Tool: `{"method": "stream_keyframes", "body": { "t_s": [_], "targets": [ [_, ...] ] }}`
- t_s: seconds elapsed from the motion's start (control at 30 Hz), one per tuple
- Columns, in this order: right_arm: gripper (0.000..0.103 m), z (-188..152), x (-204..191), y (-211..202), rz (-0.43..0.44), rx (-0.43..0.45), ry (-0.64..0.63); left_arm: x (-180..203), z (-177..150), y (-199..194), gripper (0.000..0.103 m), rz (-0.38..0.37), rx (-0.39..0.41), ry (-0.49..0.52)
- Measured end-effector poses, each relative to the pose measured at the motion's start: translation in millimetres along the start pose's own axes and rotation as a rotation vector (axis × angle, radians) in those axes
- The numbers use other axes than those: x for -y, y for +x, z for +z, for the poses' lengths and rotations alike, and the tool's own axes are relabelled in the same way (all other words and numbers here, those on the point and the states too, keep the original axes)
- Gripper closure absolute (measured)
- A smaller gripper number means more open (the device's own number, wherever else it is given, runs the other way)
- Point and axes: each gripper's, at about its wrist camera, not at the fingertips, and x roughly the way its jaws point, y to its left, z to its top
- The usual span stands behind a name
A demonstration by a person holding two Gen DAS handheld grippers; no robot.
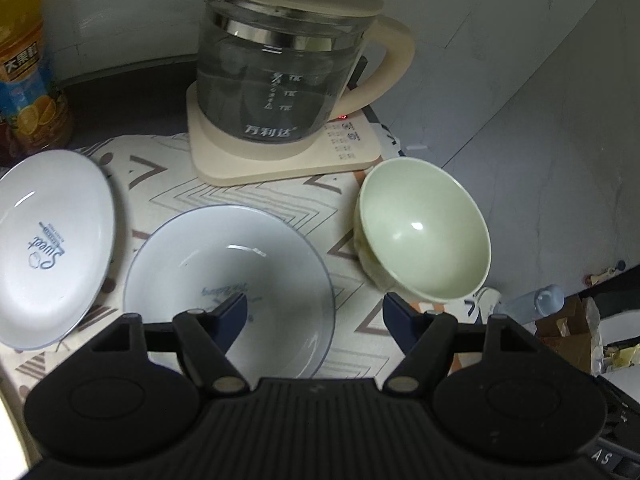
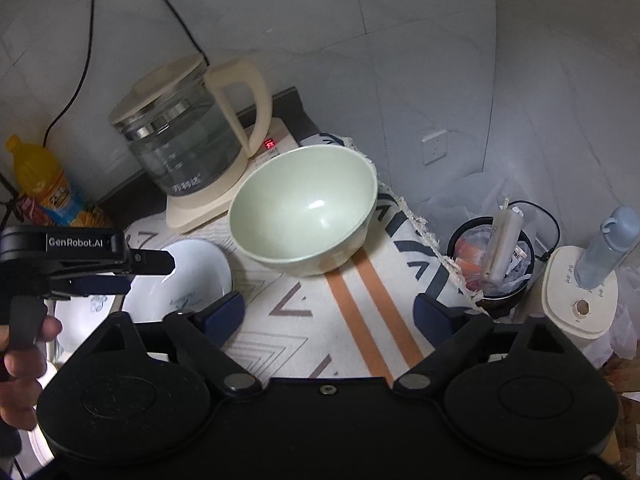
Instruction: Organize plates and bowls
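Observation:
On the patterned cloth (image 1: 256, 200), a white bowl (image 1: 228, 280) with a blue rim sits in the middle. A white dish (image 1: 52, 248) printed "Sweet" lies to its left, and a pale green bowl (image 1: 424, 232) stands to its right near the table corner. My left gripper (image 1: 316, 312) is open over the white bowl's right rim, with one finger above the inside and the other outside. In the right wrist view, my right gripper (image 2: 330, 314) is open over bare cloth, nothing between its fingers. The green bowl (image 2: 304, 208) lies just ahead of it, and the left gripper (image 2: 148, 274) hovers over the white bowl (image 2: 196, 276).
A glass kettle (image 1: 280, 60) on a cream base stands behind the bowls, with an orange drink bottle (image 1: 24, 64) at the back left. The cloth's frayed edge (image 2: 420, 224) marks the table's right side. Below it are a bin (image 2: 492, 264) and a white appliance (image 2: 580, 300). A hand (image 2: 24, 360) holds the left gripper.

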Motion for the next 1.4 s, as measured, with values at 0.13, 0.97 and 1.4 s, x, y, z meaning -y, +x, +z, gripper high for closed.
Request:
{"method": "stream_keyframes", "body": {
  "t_s": [0.13,0.97,1.4],
  "targets": [
    [0.021,7.8,9.2,6.9,0.011,0.006,0.03,3.1,4.1,6.8,0.031,-0.014,0.013,-0.018],
    [0.06,44.4,49.2,95.0,0.031,-0.063,0.159,30.6,37.2,98.3,0.068,-0.016,-0.045,-0.06],
    [0.084,49.4,40.5,118.2,0.025,-0.109,0.159,41.0,30.1,127.9,0.093,0.027,-0.098,-0.001]
  ]
}}
